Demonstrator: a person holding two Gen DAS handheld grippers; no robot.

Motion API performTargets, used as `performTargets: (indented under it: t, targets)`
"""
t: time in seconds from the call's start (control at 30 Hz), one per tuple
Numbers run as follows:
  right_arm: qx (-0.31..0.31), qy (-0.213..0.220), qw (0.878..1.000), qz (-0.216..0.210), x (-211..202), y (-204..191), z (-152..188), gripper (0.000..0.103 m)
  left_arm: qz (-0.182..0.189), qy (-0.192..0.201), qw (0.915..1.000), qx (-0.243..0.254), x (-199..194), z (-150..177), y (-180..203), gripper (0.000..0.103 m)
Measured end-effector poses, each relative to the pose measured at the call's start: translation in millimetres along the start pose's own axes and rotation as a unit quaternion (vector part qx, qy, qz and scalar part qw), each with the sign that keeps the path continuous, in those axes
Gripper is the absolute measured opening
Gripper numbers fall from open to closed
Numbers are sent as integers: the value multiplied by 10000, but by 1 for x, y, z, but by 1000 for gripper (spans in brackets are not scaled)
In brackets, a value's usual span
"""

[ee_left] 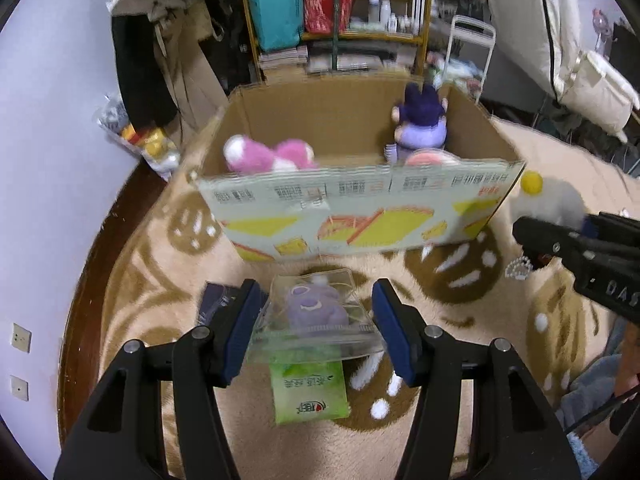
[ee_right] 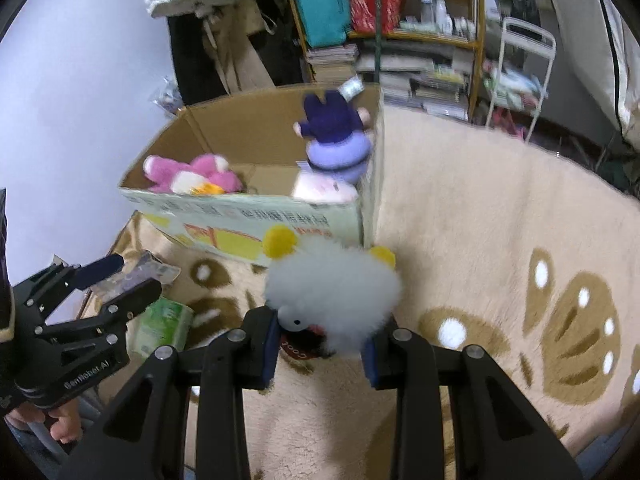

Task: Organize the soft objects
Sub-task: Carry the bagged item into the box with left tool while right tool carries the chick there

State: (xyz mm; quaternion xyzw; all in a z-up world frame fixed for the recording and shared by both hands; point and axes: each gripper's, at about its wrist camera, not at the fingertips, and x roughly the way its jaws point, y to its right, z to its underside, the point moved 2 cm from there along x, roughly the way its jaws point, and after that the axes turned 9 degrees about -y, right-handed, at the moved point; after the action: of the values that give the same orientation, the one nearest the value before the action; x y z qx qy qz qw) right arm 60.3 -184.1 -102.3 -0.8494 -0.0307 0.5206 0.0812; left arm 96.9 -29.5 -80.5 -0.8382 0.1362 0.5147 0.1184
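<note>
My left gripper is shut on a clear plastic pouch with a purple plush inside, held above the rug. An open cardboard box stands just beyond it. Inside lie a pink plush on the left and a navy-and-lilac doll in the right corner. My right gripper is shut on a fluffy white plush with yellow ears, lifted in front of the box's near right corner. In the right wrist view the left gripper with its pouch shows at the left.
A green tissue packet lies on the cream and brown rug under the left gripper. A dark flat item lies beside it. A beaded trinket lies on the rug to the right. Shelves, a white rack and hanging clothes stand behind the box.
</note>
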Motion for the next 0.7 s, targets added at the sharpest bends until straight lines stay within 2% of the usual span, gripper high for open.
performTargets:
  t: [0.17, 0.43, 0.57, 0.7]
  targets:
    - [-185, 347, 9992, -28, -20, -7, -9, 35, -58, 569, 9984, -12, -34, -9, -9, 57]
    - [-190, 840, 9961, -204, -43, -11, -28, 35, -169, 1415, 9898, 80, -79, -30, -16, 57]
    - [-131, 1118, 9934, -240, -52, -10, -40, 35, -183, 1727, 9847, 141, -87, -42, -16, 57]
    - [-68, 1332, 9907, -261, -57, -7, -48, 35, -145, 1878, 9820, 116, -87, -60, -17, 57]
